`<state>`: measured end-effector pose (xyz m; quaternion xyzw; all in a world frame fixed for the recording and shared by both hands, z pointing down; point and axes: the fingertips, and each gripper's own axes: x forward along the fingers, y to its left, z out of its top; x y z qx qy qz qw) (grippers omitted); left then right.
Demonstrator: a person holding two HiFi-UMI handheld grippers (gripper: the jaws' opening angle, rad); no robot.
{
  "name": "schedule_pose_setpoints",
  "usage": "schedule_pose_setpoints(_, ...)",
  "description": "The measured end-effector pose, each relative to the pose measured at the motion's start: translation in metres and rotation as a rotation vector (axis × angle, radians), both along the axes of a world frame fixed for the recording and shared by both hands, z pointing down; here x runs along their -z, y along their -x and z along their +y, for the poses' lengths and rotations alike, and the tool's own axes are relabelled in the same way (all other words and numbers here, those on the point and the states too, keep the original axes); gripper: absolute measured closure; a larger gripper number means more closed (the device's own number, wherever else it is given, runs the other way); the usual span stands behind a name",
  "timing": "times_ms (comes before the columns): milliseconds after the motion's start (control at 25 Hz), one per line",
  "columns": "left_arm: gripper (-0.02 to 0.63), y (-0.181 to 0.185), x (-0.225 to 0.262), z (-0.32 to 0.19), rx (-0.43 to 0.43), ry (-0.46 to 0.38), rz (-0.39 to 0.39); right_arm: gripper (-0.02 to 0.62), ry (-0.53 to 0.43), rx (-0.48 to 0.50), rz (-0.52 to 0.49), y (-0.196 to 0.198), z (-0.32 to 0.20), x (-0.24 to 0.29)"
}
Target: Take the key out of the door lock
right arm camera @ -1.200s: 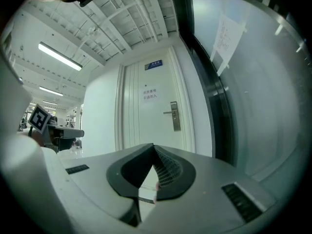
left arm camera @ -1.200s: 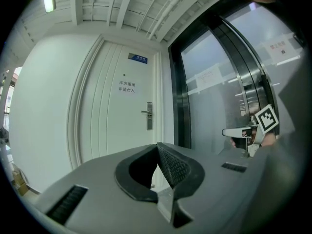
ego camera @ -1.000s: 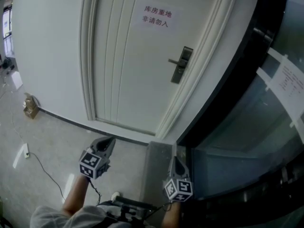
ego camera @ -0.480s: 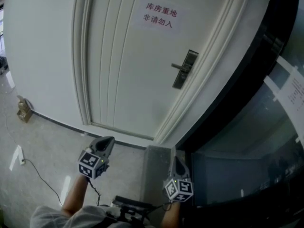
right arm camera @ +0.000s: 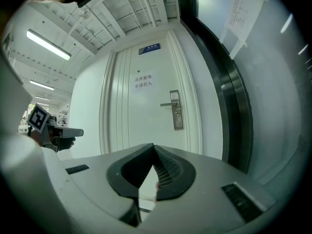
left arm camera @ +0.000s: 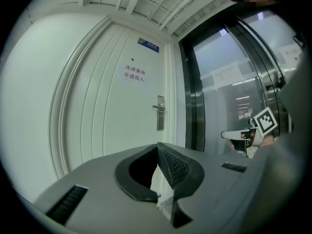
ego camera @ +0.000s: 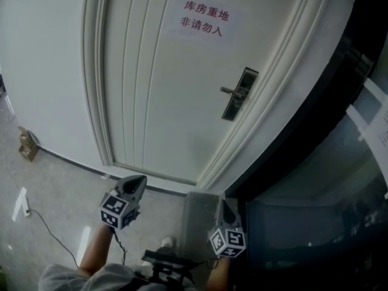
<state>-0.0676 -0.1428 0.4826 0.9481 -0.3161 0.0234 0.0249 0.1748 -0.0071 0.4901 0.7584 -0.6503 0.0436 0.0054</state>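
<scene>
A white door carries a metal lock plate [ego camera: 240, 94] with a lever handle [ego camera: 229, 91] on its right side. No key can be made out at this distance. The plate also shows far ahead in the left gripper view [left arm camera: 160, 119] and the right gripper view [right arm camera: 176, 110]. My left gripper [ego camera: 136, 183] hangs low and well short of the door, its jaws shut with nothing between them [left arm camera: 157, 145]. My right gripper [ego camera: 222, 206] is beside it, near the door frame's foot, also shut and empty [right arm camera: 153, 146].
A paper sign [ego camera: 204, 18] with red characters is stuck on the door above the lock. A dark glass wall [ego camera: 327, 180] with a posted sheet [ego camera: 379, 126] runs along the right. A small cardboard box [ego camera: 25, 145] and a cable [ego camera: 54, 235] lie on the floor at the left.
The door and lock have grown larger and shifted down and to the right in the head view as the person comes nearer. Both grippers keep their places and stay shut.
</scene>
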Motion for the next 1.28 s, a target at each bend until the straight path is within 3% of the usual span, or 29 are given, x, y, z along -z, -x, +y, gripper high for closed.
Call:
schedule_pose_setpoints(680, 0.614, -0.105, 0.004, -0.145, 0.019, 0.001, -0.018, 0.592, -0.007, 0.017, -0.007, -0.112, -0.149, 0.004)
schedule_pose_setpoints(1280, 0.614, -0.147, 0.014, -0.229, 0.046, 0.017, -0.014, 0.594, 0.008, 0.038, 0.011, -0.157, -0.238, 0.020)
